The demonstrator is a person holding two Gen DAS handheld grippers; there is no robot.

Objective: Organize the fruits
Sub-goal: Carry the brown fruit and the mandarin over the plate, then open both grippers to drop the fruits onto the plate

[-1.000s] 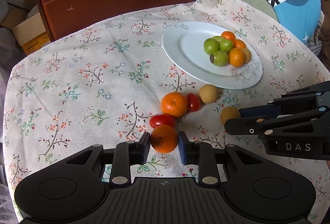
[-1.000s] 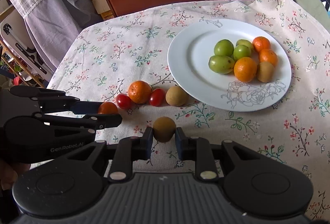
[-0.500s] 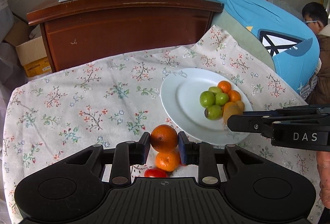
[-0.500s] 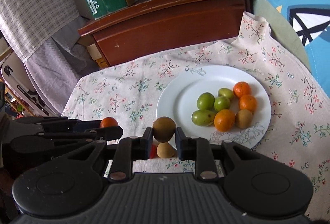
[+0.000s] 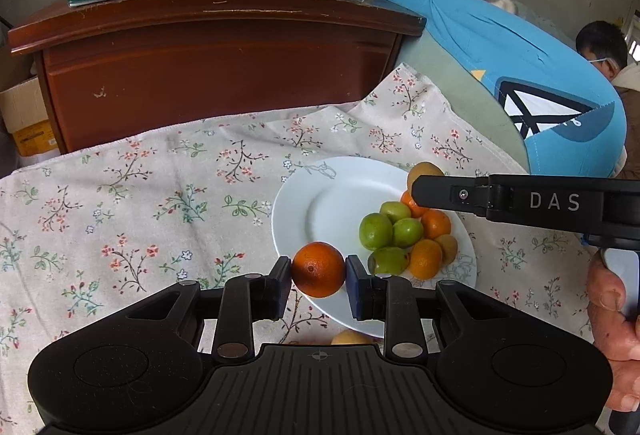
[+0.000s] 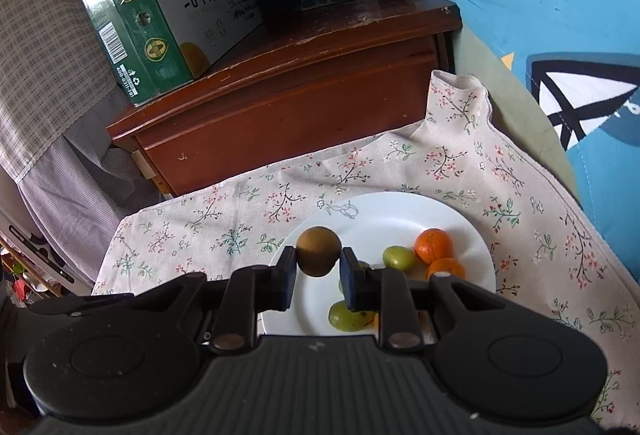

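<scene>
Orange point(image 5: 318, 269) pinched in your left tool point(image 5: 318, 275), brown fruit point(image 6: 319, 251) pinched in your right tool point(image 6: 319, 272); both held over the plate point(image 5: 316, 195), ready to join the pile.

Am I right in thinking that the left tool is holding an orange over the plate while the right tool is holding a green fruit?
Not quite: the right tool is holding a brown fruit, not a green one, as the right wrist view shows. The green fruits already lie on the plate. The rest stands: the left tool holds an orange over the plate's edge.
</scene>
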